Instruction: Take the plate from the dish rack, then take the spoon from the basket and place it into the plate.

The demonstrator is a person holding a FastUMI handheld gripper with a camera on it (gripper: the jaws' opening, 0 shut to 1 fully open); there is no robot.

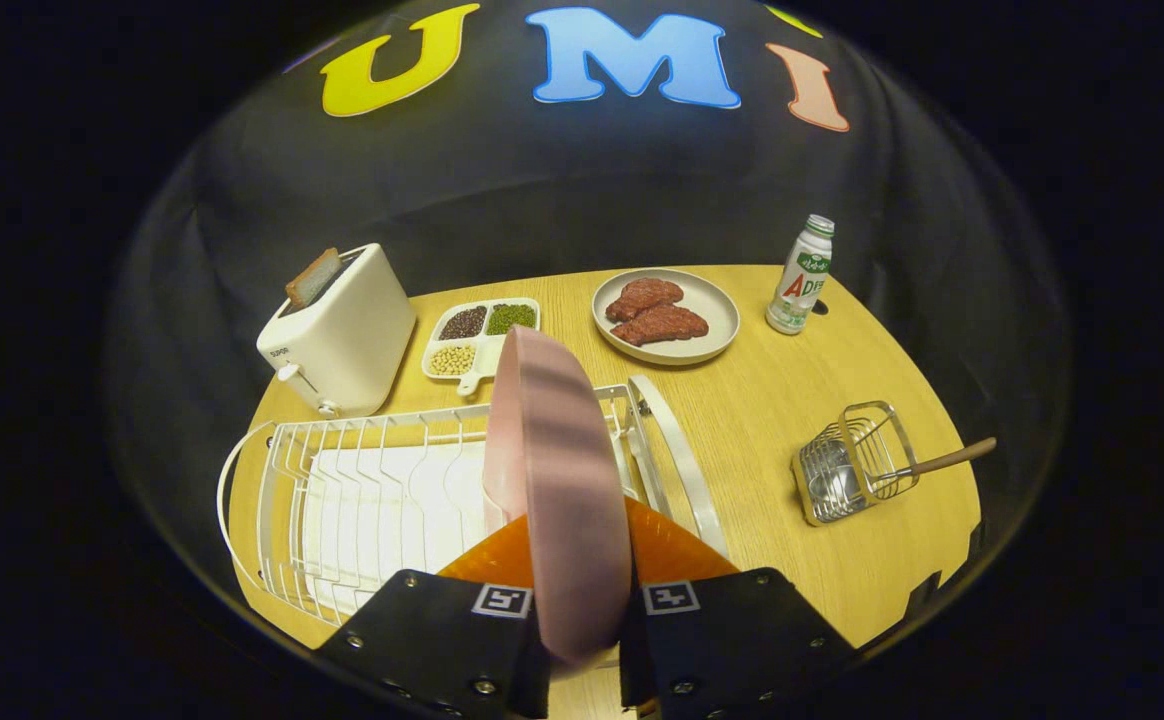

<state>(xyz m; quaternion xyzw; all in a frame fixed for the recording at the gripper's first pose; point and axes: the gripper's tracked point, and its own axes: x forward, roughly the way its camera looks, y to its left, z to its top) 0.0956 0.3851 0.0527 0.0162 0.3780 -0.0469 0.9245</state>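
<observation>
A pink plate [557,480] stands on edge between my fingers, and my gripper [579,560] is shut on its rim. The plate is lifted above the right end of the white wire dish rack [362,500], which sits just ahead of the fingers and holds nothing else. To the right of the rack, a small wire basket [857,465] lies on the table. A spoon [902,472] rests in it, bowl inside and wooden handle sticking out to the right.
On the round wooden table [772,400] beyond the rack stand a white toaster [342,330] with a slice of bread, a divided dish of beans [477,335], a beige plate of meat patties [664,315] and a small bottle [802,275].
</observation>
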